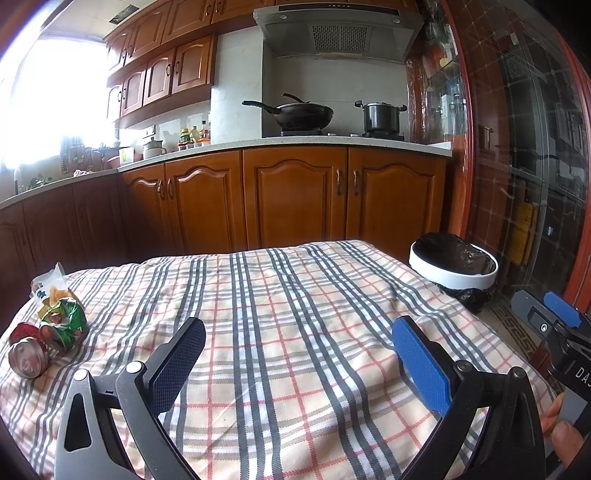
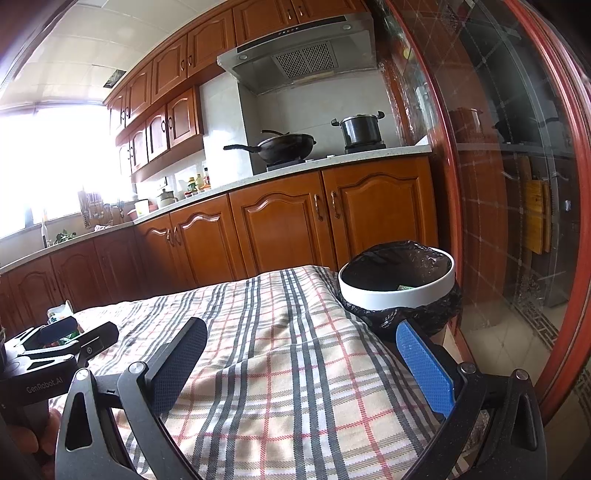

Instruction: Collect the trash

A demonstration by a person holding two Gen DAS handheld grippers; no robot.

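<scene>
Wooden kitchen cabinets [image 1: 291,195] filled the background, with a black wok [image 1: 303,112] and a dark lidded pot [image 1: 381,116] on the stove under a steel range hood [image 1: 338,31]. Nearer to us lay the surface, covered in a cream cloth with grey and red checks [image 1: 280,332]. At its far left corner we saw the trash in a small cluster: a crumpled green snack wrapper [image 1: 64,321], a crushed silver-ended drink can [image 1: 27,358] lying on its side just beside it, a second red can [image 1: 24,330] touching them, and a clear plastic wrapper [image 1: 48,282] behind. Off the right edge of the surface stood a white-rimmed round bin lined with a black plastic bag [image 1: 454,273]; in the right wrist view a scrap of green showed inside it, too small to identify. Our left gripper [image 1: 299,354] hovered over the middle of the cloth, its jaws spread wide and holding nothing, well apart from the trash. Our right gripper [image 2: 303,362] hung over the right side of the cloth near the bin [image 2: 397,291], its jaws likewise released and empty. Each gripper appeared at the edge of the other's view.
</scene>
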